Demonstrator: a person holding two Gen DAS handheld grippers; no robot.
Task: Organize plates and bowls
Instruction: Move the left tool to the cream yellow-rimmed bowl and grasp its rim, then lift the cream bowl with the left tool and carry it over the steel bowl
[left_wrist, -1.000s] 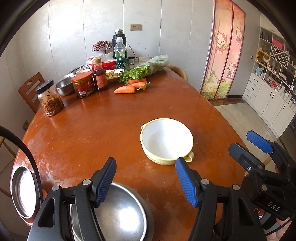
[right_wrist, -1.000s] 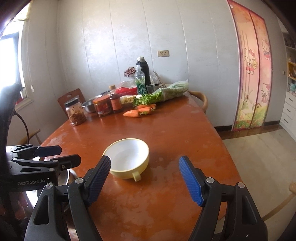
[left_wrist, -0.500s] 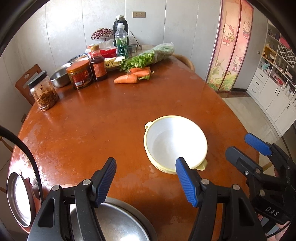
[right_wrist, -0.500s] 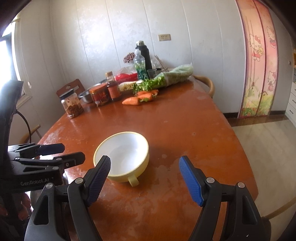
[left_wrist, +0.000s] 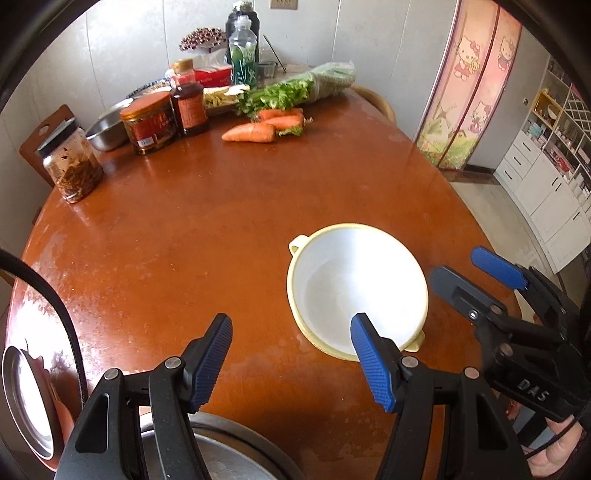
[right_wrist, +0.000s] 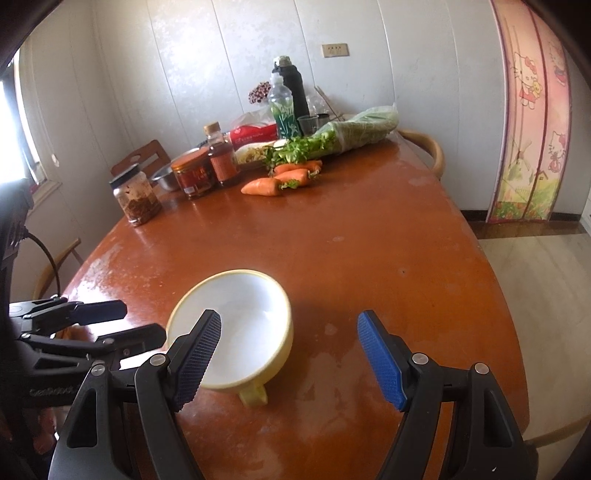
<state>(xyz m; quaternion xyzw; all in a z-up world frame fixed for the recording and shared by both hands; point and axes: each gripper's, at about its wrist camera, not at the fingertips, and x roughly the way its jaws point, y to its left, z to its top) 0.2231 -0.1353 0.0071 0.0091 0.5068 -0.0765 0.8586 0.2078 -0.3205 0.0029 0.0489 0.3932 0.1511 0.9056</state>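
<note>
Bowl (left_wrist: 356, 288), yellow with white inside, on table (left_wrist: 184, 240) between both grippers. Left gripper (left_wrist: 291, 360) parted, holding nothing. Right gripper (right_wrist: 290, 360) parted wide, holding nothing; bowl just ahead.

Upright yellow-rimmed bowl (left_wrist: 356, 288) on table (left_wrist: 184, 240)

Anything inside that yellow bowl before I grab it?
The yellow bowl looks empty: bare white interior, no food or dish visible. Each view has a claw finger covering part of the near rim, and glare washes out some of the interior.
</note>
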